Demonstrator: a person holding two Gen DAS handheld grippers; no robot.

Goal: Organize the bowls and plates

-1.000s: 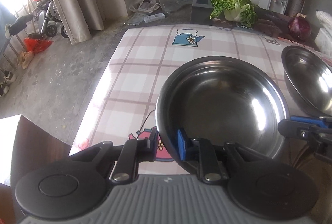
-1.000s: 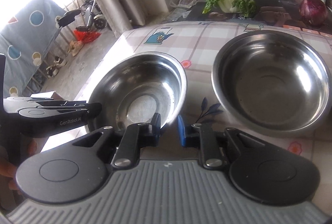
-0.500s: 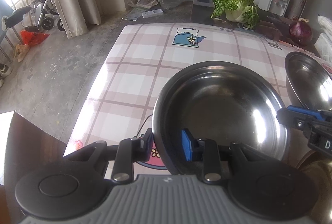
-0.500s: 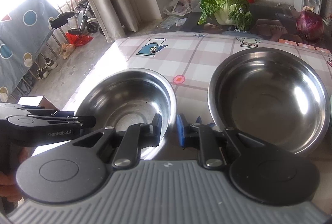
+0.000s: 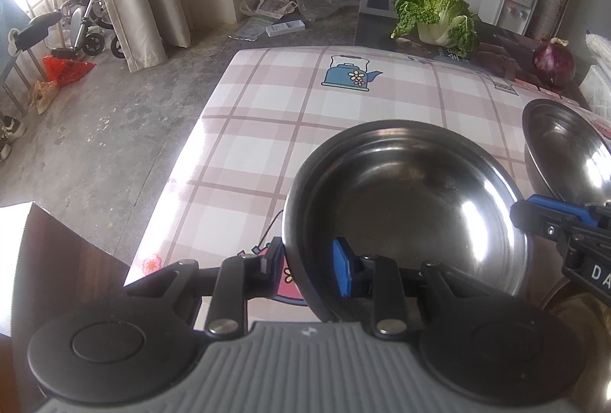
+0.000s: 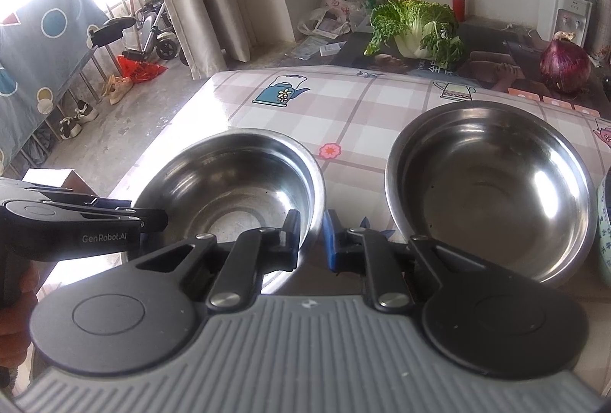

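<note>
Steel rim pinched both sides: the right gripper (image 6: 310,235) had just closed onto the smaller bowl (image 6: 233,191), the left gripper (image 5: 305,260) stayed clamped opposite, bowl on tablecloth (image 5: 267,115), seemingly ready for lifting.

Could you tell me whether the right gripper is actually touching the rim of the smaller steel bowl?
Touching. In the right wrist view, the right gripper has one finger inside and one outside the smaller steel bowl, closed on its rim.
</note>
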